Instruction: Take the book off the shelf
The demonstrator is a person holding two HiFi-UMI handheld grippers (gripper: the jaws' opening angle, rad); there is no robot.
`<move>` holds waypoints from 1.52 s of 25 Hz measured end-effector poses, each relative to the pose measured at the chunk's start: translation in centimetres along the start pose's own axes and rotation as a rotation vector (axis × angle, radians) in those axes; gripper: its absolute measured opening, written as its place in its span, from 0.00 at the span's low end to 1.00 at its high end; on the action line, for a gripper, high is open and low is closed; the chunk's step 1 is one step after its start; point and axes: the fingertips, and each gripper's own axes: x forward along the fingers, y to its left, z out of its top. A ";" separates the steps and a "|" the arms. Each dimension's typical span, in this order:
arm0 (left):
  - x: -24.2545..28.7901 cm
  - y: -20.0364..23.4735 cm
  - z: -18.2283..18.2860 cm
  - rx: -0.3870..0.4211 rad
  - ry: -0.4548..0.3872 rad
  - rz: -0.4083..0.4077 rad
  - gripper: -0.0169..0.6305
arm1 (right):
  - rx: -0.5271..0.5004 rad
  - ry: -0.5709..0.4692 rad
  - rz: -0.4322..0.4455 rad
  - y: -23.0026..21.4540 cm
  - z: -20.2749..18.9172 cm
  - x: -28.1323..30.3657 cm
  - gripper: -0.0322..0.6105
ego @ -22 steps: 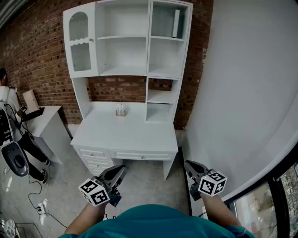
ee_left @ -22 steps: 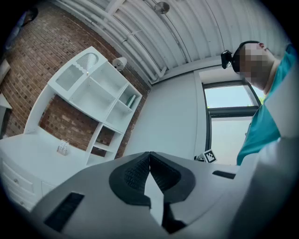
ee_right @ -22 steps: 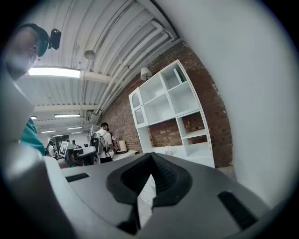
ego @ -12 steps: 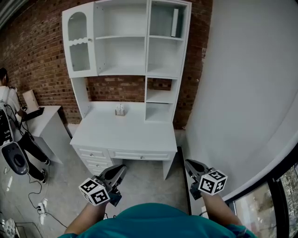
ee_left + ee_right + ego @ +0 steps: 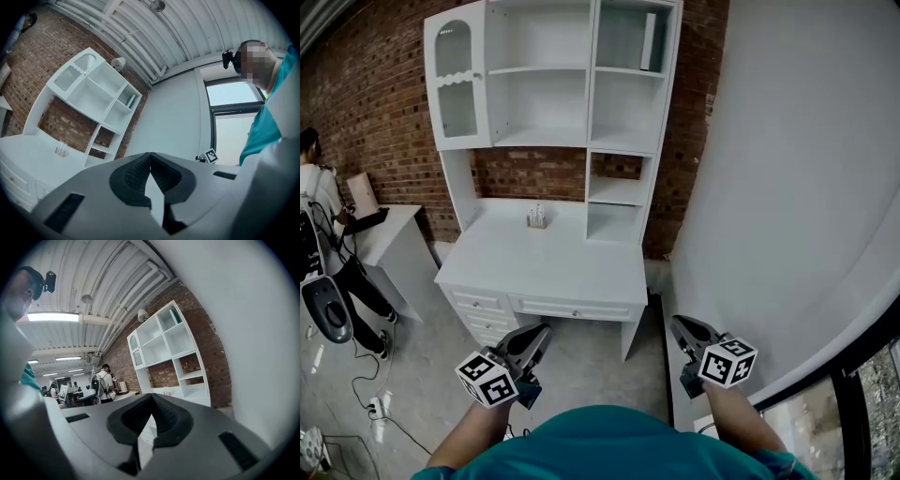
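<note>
Smooth matt white shelf (image 5: 540,139) against a rough brick wall (image 5: 375,103).

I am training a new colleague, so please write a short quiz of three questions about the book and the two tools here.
1. In which compartment of the shelf unit does the book stand? A) top left B) top right C) bottom right
2. True or false: the right tool is shut on the book.
3. Fill in: the left tool and the right tool are both ___ and empty.
Key: 1 B; 2 false; 3 shut.
</note>
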 end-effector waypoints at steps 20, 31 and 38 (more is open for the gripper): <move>8.0 -1.2 -2.6 -0.005 0.013 0.009 0.05 | -0.039 0.006 0.060 -6.6 2.5 0.8 0.08; 14.4 11.8 0.7 0.008 0.039 -0.111 0.05 | -0.054 -0.053 -0.034 -10.2 5.2 12.5 0.08; 19.6 22.2 5.9 0.042 0.079 -0.213 0.05 | -0.056 -0.111 -0.094 -11.3 9.4 22.9 0.08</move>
